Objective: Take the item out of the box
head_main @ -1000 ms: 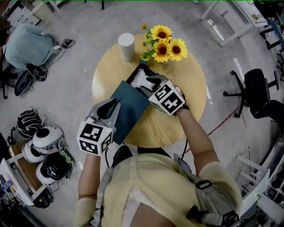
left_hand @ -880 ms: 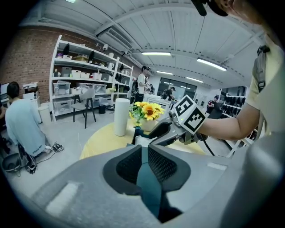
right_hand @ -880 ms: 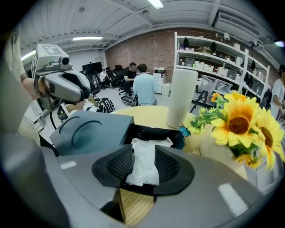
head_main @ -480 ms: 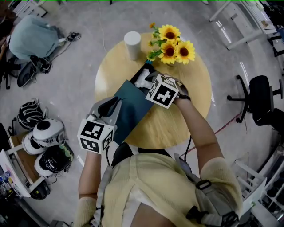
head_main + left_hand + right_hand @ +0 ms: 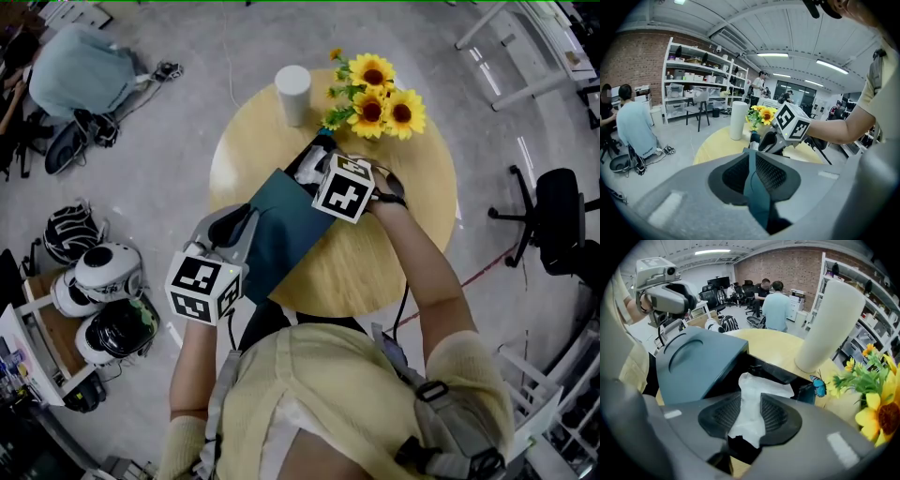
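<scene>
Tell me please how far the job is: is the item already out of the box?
Not yet. Done: the box on the table is open, and the left gripper is shut on the edge of its teal lid. In hand: the right gripper is closing its jaws on the white item, which reaches back into the box. Left: lifting it fully out.

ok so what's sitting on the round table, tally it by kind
white cylinder: 1
sunflower bunch: 1
dark box with teal lid: 1
white item in the box: 1
blue butterfly: 1
total: 5
</scene>
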The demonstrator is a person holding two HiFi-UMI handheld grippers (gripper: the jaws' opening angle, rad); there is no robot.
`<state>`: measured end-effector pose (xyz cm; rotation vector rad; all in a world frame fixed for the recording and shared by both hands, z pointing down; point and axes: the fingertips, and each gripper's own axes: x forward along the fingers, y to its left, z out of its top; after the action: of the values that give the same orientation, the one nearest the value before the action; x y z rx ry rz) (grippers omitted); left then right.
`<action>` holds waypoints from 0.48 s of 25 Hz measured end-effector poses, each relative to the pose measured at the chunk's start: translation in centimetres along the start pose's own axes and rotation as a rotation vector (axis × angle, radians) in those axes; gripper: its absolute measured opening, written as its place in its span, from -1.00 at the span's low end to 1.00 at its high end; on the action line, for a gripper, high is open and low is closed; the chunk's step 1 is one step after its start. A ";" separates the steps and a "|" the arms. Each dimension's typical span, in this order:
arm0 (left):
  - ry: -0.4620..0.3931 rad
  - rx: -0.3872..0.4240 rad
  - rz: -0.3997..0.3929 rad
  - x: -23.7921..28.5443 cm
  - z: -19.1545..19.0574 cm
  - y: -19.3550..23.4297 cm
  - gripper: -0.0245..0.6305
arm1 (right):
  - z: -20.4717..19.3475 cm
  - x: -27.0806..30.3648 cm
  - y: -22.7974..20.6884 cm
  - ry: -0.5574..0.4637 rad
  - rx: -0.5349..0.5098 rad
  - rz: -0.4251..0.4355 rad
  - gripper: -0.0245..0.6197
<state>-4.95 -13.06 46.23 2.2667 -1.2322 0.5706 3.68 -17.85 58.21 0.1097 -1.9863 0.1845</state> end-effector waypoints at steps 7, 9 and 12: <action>-0.007 -0.007 0.007 -1.0 -0.5 0.3 -0.78 | -0.2 -0.3 -0.4 -0.013 -0.007 -0.061 -0.75; -0.013 -0.011 0.008 -1.5 -0.5 0.7 -0.78 | -0.2 -0.7 -0.5 -0.022 0.005 -0.087 -0.77; -0.033 -0.017 0.001 -1.9 -0.4 1.1 -0.78 | -0.1 -1.5 -0.4 -0.032 0.017 -0.126 -0.78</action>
<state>-6.89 -12.11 45.65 2.2698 -1.2498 0.5231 4.46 -18.28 56.88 0.2497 -2.0028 0.1191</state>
